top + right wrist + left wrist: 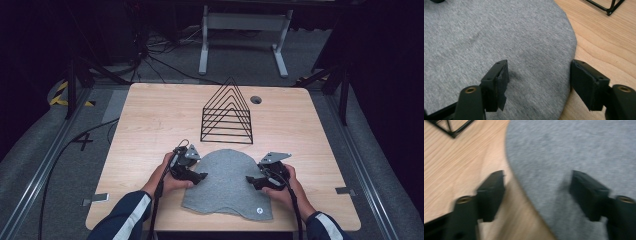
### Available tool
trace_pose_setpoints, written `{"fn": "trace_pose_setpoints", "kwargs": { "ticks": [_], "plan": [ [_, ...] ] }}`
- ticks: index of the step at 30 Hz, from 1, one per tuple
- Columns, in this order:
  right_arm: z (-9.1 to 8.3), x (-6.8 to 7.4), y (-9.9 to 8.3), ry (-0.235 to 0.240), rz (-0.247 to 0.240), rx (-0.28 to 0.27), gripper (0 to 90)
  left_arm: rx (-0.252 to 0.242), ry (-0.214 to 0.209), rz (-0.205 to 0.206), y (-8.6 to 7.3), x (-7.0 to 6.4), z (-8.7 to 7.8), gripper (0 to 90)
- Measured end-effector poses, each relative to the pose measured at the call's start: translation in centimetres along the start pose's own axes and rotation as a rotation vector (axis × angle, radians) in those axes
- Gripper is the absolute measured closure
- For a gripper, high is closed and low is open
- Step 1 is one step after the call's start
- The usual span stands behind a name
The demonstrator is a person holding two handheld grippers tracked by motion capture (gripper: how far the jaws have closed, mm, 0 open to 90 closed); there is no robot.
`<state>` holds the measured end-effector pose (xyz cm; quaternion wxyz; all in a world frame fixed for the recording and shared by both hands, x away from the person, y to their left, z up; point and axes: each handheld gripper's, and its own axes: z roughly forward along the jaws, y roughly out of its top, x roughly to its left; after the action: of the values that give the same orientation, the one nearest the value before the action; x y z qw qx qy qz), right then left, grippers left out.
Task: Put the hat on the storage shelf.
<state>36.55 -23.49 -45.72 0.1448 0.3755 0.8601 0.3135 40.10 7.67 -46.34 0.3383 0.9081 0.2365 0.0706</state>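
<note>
Both my grippers, left (198, 176) and right (251, 179), have fingers apart, straddling opposite side edges of the grey hat (227, 182), flat on the surface (150, 115) before the wire rack (227, 114), crown pointing rackward.

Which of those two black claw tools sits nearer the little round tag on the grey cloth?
The right gripper. The tag sits at the grey cloth's near right corner, while the left gripper is across the cloth.
</note>
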Motion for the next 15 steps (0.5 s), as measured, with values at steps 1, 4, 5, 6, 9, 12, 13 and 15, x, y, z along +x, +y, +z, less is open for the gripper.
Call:
{"fn": "trace_pose_setpoints", "kwargs": {
  "ticks": [1, 4, 5, 6, 9, 12, 13, 15],
  "plan": [
    [0.00, 0.00, 0.00, 0.000, 0.000, 0.000, 33.4, 0.000, 0.000, 0.000, 0.00, 0.00, 0.00, 40.3],
    [-0.05, -0.04, 0.17, 0.016, -0.019, 0.009, 41.5, -0.008, -0.021, 0.006, -0.02, -0.34, -0.10, 51.2],
    [-0.08, -0.09, 0.20, 0.020, -0.017, 0.005, 47.1, -0.008, -0.021, 0.006, -0.02, -0.34, -0.10, 54.2],
    [-0.13, -0.12, 0.22, 0.031, -0.020, 0.000, 52.4, -0.015, -0.038, 0.011, -0.09, -0.37, -0.13, 58.2],
    [-0.18, -0.23, 0.27, 0.048, -0.025, -0.002, 64.1, -0.015, -0.068, 0.021, -0.09, -0.47, -0.16, 69.7],
    [-0.28, -0.47, 0.13, 0.082, -0.018, -0.008, 77.1, 0.005, -0.089, 0.047, 0.24, -0.41, -0.18, 81.3],
    [-0.30, -0.53, 0.08, 0.093, -0.020, -0.009, 79.0, 0.006, -0.083, 0.049, 0.40, -0.40, -0.18, 82.8],
    [-0.51, -0.61, 0.08, 0.086, -0.030, -0.005, 82.6, 0.009, -0.092, 0.057, 0.69, -0.38, -0.25, 84.1]
  ]
}}
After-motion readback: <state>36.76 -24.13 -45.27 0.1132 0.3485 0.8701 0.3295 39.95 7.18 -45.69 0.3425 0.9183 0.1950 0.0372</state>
